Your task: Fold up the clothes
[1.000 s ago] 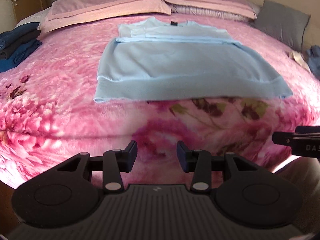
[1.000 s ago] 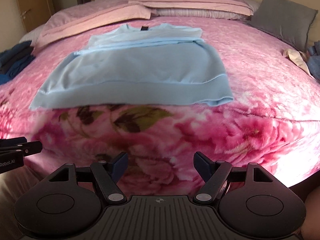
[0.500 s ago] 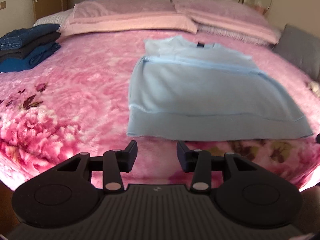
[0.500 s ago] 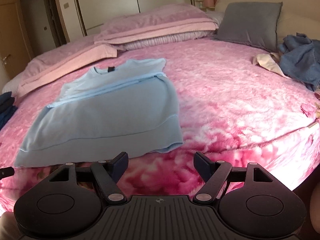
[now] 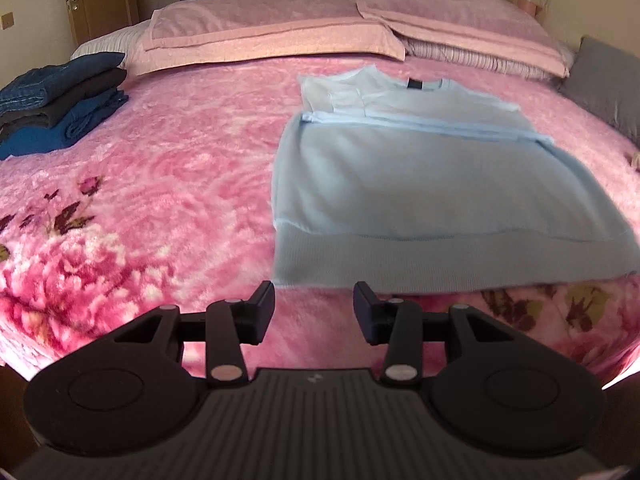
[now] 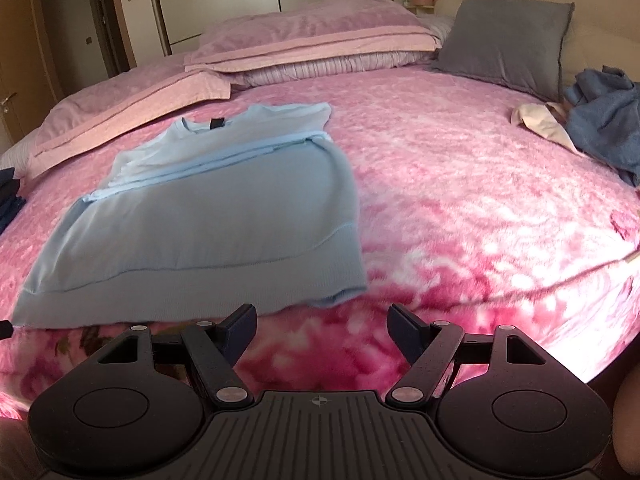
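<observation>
- Sweater (image 5: pixel 420 184) lies flat on the bed (image 5: pixel 160 200), hem nearest both tongs.
- Left tongs (image 5: pixel 314 312) gape, empty, just short of the hem's left corner.
- Right tongs (image 6: pixel 322 330) gape, empty, near its right corner.

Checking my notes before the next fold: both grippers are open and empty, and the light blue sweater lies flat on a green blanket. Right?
One slip: the blanket is pink with a flower print, not green, as the right wrist view shows. The rest holds: left gripper and right gripper are open and empty, and the light blue sweater lies flat.
</observation>
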`<state>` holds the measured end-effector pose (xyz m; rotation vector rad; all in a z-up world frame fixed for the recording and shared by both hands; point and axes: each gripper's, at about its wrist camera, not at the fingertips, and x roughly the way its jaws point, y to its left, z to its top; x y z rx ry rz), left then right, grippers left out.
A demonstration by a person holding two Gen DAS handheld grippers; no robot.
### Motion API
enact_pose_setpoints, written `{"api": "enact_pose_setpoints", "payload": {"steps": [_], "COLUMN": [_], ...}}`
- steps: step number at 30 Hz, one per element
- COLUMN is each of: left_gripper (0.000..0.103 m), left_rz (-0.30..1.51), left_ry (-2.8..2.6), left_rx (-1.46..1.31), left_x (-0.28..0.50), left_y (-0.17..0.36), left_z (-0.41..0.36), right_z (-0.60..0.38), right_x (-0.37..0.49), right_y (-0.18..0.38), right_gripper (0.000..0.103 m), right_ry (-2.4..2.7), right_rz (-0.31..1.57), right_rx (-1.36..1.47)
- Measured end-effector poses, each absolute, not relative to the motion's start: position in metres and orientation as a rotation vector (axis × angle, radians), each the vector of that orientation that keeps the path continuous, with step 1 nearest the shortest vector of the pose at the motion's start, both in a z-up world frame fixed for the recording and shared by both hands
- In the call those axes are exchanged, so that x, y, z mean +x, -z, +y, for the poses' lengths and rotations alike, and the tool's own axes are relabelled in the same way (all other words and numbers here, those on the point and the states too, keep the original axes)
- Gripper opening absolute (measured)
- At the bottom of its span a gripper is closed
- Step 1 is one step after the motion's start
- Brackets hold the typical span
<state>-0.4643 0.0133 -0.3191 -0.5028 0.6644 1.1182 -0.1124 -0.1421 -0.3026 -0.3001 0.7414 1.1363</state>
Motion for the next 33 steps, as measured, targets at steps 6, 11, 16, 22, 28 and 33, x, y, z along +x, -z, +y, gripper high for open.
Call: {"api": "enact_pose_setpoints", "payload": {"steps": [6,11,16,22,28,33], "left_gripper": [0.041,0.041,0.041,0.044,0.033,0.028], "left_rz": [0.518,0.454,0.357,0.308,0.318,0.319], "left_ry": [-1.06,-0.97,-0.861,-0.789,-0.702,-0.682], "left_rx": [-0.718,-0.88,-1.055,-1.169,-1.161,-1.196], "left_x": [-0.509,-0.526,-0.53,-0.522,-0.517,-0.524], "left_y": [0.315,0.329,0.352,0.375,0.378,0.389], "left_z": [0.052,0.085,0.112,0.138,0.147,0.15], "right_z": [-0.14,-0.136,-0.126,-0.102,-0.086,-0.092], "right_x": [-0.063,-0.014,0.023,0.043,0.056,0.055], "right_y": [0.299,0.311,0.328,0.34,0.355,0.359], "right_gripper": [0.075,0.075,0.075,0.065,0.05,0.047], "right_ry": [-1.16,-1.185,-1.196,-1.263,-1.327,-1.355], "right_rz": [0.836,0.992,1.144,1.23,1.331,1.363], "right_rx": [-0.144,0.064,0.206,0.234,0.272,0.278]}}
